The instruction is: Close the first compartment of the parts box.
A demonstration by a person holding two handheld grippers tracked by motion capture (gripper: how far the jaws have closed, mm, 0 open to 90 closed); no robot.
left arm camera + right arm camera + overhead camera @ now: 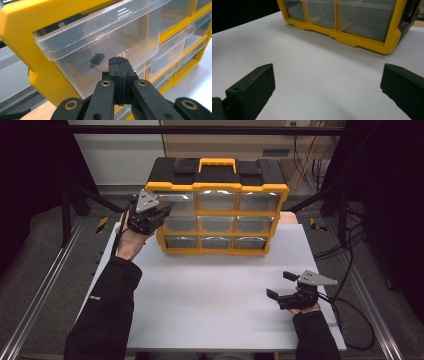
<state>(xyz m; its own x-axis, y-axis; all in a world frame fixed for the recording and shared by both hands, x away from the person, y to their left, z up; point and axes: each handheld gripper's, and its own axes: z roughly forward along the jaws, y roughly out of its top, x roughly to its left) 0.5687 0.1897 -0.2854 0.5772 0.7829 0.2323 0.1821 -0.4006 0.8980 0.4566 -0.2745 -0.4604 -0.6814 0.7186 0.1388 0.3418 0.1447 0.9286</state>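
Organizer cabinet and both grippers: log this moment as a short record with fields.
cabinet: yellow organizer with clear drawers, three across and three down, standing at the table's far edge
top-left drawer: holds a small black adapter-like part
left gripper: fingers pressed together, right at that drawer's clear front
right gripper: fingers wide apart, nothing between them, low over the table's near right

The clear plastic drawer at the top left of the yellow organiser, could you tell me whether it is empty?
No, the left gripper view shows a small black adapter-like part lying inside the clear plastic drawer.
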